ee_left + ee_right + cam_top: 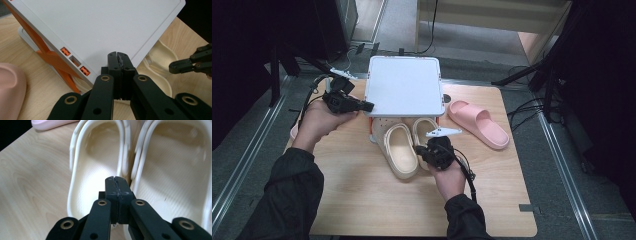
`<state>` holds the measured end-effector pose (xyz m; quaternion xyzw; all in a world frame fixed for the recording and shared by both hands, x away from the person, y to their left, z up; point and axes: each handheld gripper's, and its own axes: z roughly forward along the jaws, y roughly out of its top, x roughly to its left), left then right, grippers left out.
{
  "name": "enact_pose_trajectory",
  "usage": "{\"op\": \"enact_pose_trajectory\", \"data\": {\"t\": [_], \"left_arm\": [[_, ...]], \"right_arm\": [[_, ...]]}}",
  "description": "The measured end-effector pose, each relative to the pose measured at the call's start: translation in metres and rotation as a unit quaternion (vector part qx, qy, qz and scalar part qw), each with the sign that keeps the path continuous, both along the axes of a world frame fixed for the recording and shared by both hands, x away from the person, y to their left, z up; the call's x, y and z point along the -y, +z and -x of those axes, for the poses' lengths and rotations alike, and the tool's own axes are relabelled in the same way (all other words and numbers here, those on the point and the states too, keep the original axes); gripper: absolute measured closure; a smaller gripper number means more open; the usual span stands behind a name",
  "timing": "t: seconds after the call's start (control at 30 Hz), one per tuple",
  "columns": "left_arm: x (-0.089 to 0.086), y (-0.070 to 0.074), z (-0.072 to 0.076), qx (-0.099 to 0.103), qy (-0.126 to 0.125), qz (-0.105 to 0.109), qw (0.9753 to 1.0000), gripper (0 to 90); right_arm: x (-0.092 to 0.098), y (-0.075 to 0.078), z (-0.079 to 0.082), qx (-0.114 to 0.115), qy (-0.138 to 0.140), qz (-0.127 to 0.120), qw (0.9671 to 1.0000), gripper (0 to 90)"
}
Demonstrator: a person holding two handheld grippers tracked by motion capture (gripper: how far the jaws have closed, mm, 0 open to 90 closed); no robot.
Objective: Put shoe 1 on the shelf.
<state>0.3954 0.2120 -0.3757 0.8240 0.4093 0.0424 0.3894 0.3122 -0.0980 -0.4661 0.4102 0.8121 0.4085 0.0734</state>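
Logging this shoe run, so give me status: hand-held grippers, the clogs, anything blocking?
Left hand-held gripper shut, empty, at white rack edge. Right hand-held gripper shut, empty, over cream clogs. Clogs side by side, toes under rack. Pink slipper apart, right.

Left gripper (117,55) jaws closed, right gripper (116,179) likewise — both hand-held

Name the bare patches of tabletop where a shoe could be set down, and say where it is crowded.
Free: the near strip of the table between the sleeves, and the near right corner below the pink slipper. Crowded: the middle, where the cream clogs sit partly under the white shelf, with the right tongs over them.
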Motion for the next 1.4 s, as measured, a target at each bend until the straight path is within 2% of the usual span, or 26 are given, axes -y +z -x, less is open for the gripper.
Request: {"op": "enact_pose_trajectory", "data": {"t": [0.17, 0.4, 0.67, 0.73, 0.77, 0.97, 1.07, 1.13, 1.23, 1.4], "left_arm": [[0.002, 0.000, 0.001, 0.003, 0.003, -0.004, 1.0000, 89.9], [0.000, 0.000, 0.001, 0.005, 0.001, -0.002, 1.0000, 89.9], [0.002, 0.000, 0.002, 0.008, 0.003, -0.006, 0.9999, 89.9], [0.002, -0.001, 0.003, 0.010, 0.004, -0.004, 0.9999, 89.9], [0.002, -0.001, 0.002, 0.010, 0.004, 0.000, 0.9999, 89.9], [0.001, -0.002, 0.002, 0.010, 0.004, 0.002, 0.9999, 89.9], [0.000, -0.002, 0.002, 0.010, 0.003, 0.004, 0.9999, 89.9], [0.000, -0.002, 0.003, 0.012, 0.002, 0.005, 0.9999, 89.9], [0.000, -0.002, 0.002, 0.011, 0.002, 0.005, 0.9999, 89.9], [0.001, -0.002, 0.003, 0.012, 0.002, 0.003, 0.9999, 89.9]], "right_arm": [[0.000, -0.005, 0.017, 0.007, 0.012, 0.007, 0.9999, 90.0], [-0.005, -0.012, 0.035, -0.001, 0.037, -0.011, 0.9992, 90.0], [-0.009, -0.028, 0.050, -0.002, 0.062, -0.007, 0.9981, 90.0], [-0.007, -0.033, 0.055, -0.010, 0.064, -0.016, 0.9977, 90.0], [-0.007, -0.036, 0.057, -0.008, 0.066, -0.012, 0.9977, 90.0], [-0.006, -0.049, 0.054, -0.019, 0.066, -0.004, 0.9976, 90.0], [-0.009, -0.052, 0.052, -0.014, 0.070, 0.017, 0.9973, 90.0], [-0.009, -0.054, 0.049, -0.014, 0.073, 0.016, 0.9971, 90.0], [-0.010, -0.054, 0.047, -0.017, 0.072, 0.013, 0.9972, 90.0], [-0.014, -0.052, 0.044, -0.014, 0.075, 0.025, 0.9968, 90.0]]}}
